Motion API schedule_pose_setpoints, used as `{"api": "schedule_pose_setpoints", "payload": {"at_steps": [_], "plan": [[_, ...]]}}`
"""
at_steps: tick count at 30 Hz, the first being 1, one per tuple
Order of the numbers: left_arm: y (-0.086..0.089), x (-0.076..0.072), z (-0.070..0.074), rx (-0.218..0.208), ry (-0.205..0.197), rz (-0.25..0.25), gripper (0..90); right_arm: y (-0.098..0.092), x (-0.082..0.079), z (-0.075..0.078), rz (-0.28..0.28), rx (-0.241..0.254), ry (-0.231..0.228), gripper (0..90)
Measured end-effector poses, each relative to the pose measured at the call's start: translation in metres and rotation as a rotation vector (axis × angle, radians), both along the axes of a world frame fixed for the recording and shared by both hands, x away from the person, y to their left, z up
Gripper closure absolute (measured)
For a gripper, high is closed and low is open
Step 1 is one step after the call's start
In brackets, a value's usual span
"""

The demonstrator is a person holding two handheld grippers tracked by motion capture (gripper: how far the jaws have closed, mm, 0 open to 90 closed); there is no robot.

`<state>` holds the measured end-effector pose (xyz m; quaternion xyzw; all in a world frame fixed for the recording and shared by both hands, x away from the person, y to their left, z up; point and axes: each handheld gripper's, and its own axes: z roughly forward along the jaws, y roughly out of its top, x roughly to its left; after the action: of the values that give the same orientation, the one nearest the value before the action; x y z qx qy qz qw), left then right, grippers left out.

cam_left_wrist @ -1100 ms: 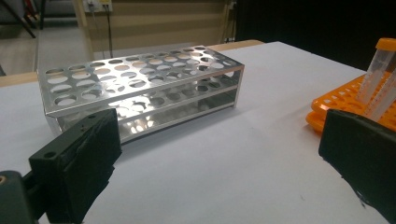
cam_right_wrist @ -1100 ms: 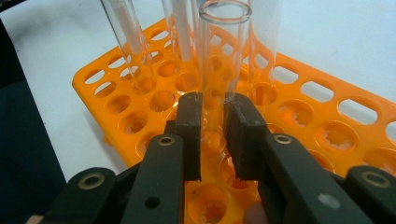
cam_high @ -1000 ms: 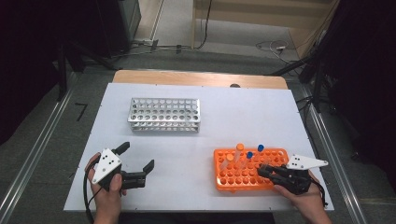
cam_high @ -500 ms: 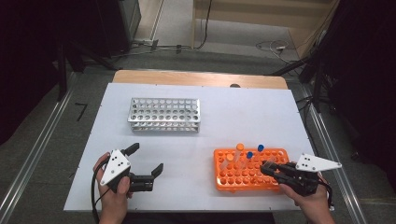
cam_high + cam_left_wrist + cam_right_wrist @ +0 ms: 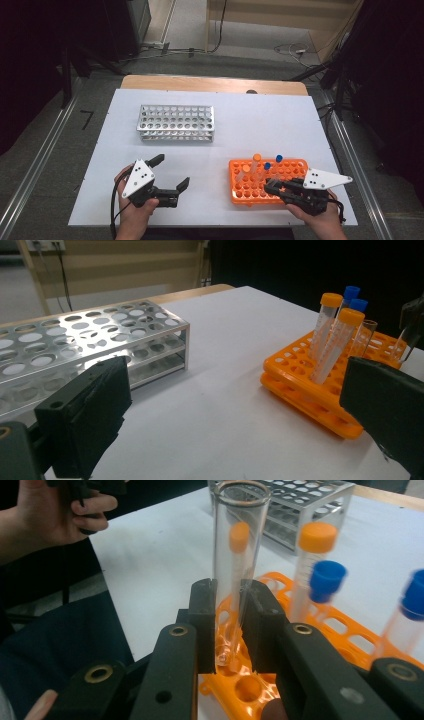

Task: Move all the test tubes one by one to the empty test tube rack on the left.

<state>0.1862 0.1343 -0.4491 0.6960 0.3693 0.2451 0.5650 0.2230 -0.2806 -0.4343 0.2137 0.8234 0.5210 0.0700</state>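
An orange tube rack (image 5: pixel 292 170) sits at the near right of the white table. It holds two orange-capped tubes (image 5: pixel 316 555) and two blue-capped tubes (image 5: pixel 325 580). My right gripper (image 5: pixel 228 625) is shut on a clear uncapped tube (image 5: pixel 235 555), which stands upright over the rack's near corner. Its bottom end is at the rack's holes, and I cannot tell whether it is seated. In the high view the right gripper (image 5: pixel 272 186) is at the rack's near edge. My left gripper (image 5: pixel 171 171) is open and empty, left of the orange rack (image 5: pixel 310 385).
A silver metal rack (image 5: pixel 176 122) with no tubes in it stands at the back left; it also lies beyond the left jaw as the silver rack (image 5: pixel 90 340). A wooden strip (image 5: pixel 215 84) borders the table's far edge. Bare white table (image 5: pixel 260 125) lies between the racks.
My left gripper has slid to the right along the near edge, still open. The right gripper has stayed at the orange rack with the clear tube, shifting only slightly.
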Motion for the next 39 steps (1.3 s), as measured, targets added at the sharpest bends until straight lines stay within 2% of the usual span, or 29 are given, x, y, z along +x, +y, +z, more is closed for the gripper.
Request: {"api": "schedule_pose_setpoints", "payload": {"at_steps": [8,15,21,28,39], "plan": [[-0.014,0.001,0.002,-0.009,0.033,-0.037,2.0,0.021,0.0,-0.002,0.046,0.003,0.019,74.3],[-0.025,0.0,0.005,-0.011,0.047,-0.054,3.7,0.039,-0.002,-0.006,0.073,-0.014,0.031,74.3],[-0.035,0.0,0.007,-0.023,0.083,-0.042,13.3,0.051,-0.002,-0.01,0.083,-0.022,0.045,74.3],[-0.049,0.0,0.008,-0.032,0.103,-0.129,20.8,0.066,-0.003,-0.015,0.103,-0.037,0.057,74.3],[-0.073,-0.003,0.007,-0.028,0.112,-0.297,46.6,0.083,-0.006,-0.021,0.125,-0.07,0.082,74.3]]}}
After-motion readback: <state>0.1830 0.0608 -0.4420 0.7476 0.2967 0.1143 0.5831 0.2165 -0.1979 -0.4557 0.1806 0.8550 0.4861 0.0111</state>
